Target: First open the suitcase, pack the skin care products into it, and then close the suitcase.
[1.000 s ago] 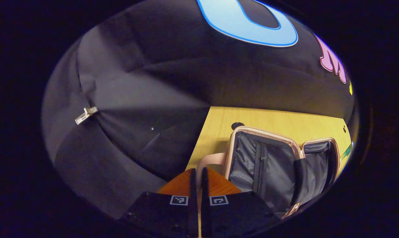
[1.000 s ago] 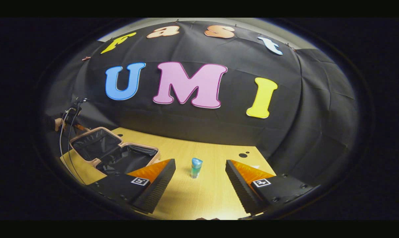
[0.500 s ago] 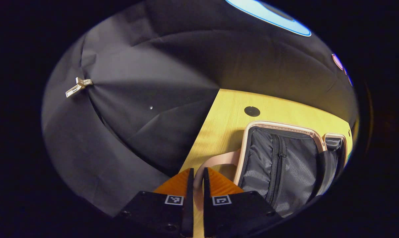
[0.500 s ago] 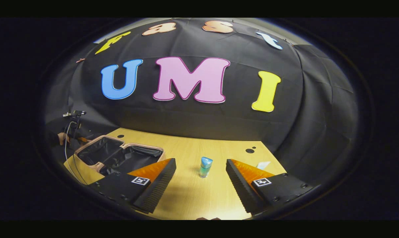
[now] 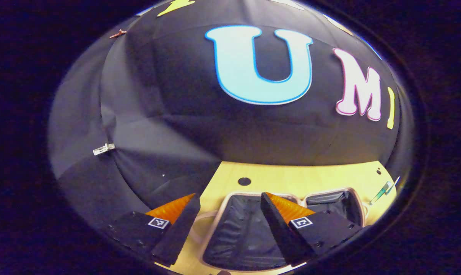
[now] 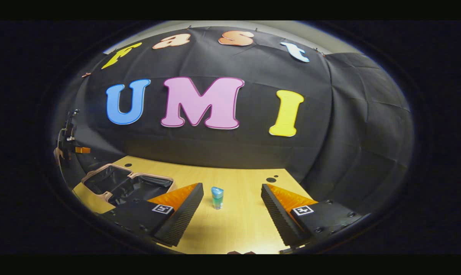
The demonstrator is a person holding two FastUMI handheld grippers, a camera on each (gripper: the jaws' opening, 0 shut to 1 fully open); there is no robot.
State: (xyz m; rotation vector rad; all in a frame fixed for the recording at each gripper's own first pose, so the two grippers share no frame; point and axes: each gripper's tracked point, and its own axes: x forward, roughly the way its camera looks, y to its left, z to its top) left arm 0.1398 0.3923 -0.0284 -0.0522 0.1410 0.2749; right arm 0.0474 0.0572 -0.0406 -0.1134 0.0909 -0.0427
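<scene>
The suitcase [image 5: 249,233] lies open on the table [image 6: 238,225] — left gripper [image 5: 228,221] spread wide above it, right gripper [image 6: 230,206] spread too, facing the bottle [image 6: 217,197] beside the suitcase.

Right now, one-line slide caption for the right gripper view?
Open right gripper faces an upright bottle on the table; suitcase lies open.
</scene>
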